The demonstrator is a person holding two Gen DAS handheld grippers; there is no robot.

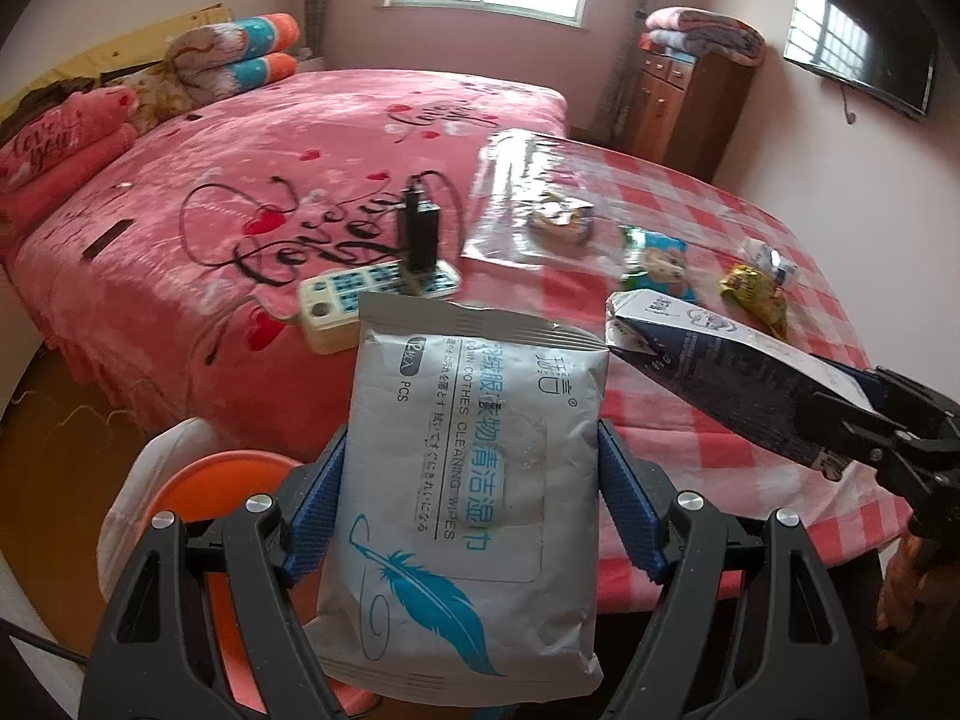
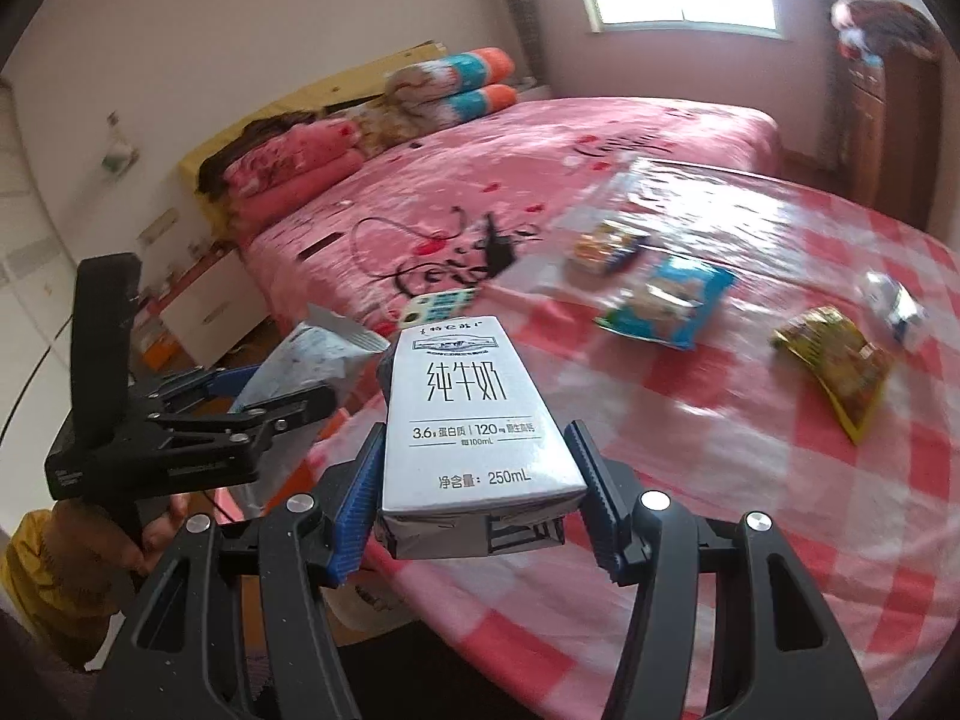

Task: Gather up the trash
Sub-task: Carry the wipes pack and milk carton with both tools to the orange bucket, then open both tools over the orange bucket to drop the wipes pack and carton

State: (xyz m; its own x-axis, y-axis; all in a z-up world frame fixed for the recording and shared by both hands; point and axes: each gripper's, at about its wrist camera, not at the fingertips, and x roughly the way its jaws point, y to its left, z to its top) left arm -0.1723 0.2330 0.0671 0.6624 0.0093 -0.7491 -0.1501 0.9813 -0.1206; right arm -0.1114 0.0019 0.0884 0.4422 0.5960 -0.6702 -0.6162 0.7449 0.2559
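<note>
My left gripper is shut on a grey wet-wipes pack with a blue feather print, held over the table's near edge above an orange bin lined with a white bag. My right gripper is shut on a white 250 mL milk carton. The carton also shows in the left wrist view, to the right of the pack. The left gripper and pack show in the right wrist view. More wrappers lie on the table: a yellow one, a blue one, a small one and a crumpled white one.
The round table has a red-checked cloth. A clear plastic sheet lies at its far side. Behind it is a pink bed with a power strip and black charger. A wooden cabinet and a wall TV are at the right.
</note>
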